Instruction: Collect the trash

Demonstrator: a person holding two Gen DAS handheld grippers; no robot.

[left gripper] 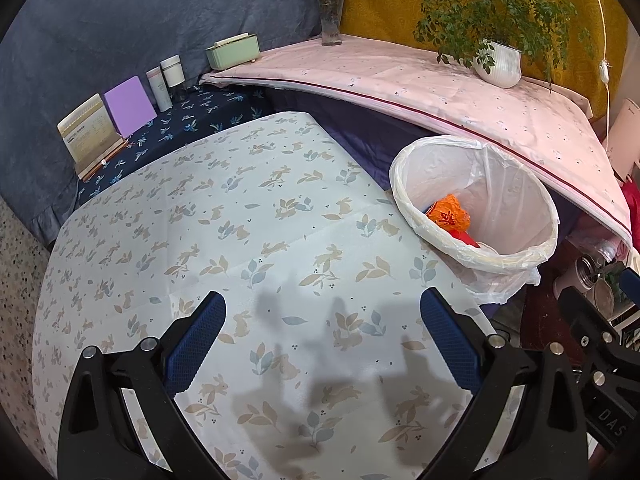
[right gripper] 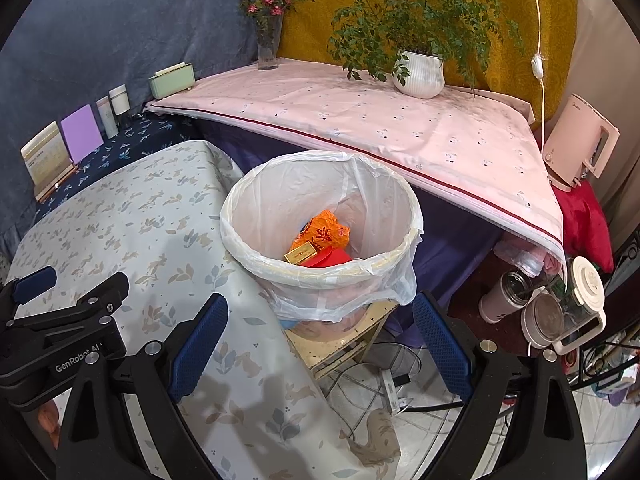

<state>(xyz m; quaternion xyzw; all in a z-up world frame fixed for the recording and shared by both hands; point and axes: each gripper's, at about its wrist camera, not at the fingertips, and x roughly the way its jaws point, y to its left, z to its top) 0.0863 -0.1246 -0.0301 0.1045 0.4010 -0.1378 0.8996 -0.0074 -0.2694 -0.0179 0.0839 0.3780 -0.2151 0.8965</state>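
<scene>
A bin lined with a white plastic bag (left gripper: 516, 200) (right gripper: 384, 200) stands on a small wooden stool beside the table. Inside it lie a crumpled orange wrapper (left gripper: 448, 212) (right gripper: 324, 232), a gold box (right gripper: 300, 255) and a red item (right gripper: 330, 258). My left gripper (left gripper: 322, 344) is open and empty over the rabbit-print tablecloth (left gripper: 224, 232), left of the bin. My right gripper (right gripper: 320, 348) is open and empty, just in front of the bin at the table's edge. The left gripper's body also shows at the left of the right wrist view (right gripper: 60, 320).
A pink-covered shelf (right gripper: 360, 120) behind the bin carries a potted plant (right gripper: 420, 74), a flower vase (right gripper: 267, 46) and a green box (right gripper: 172, 79). Books and bottles (left gripper: 132, 104) stand at the back left. A pink kettle (right gripper: 576, 144), jars and cables sit at the right.
</scene>
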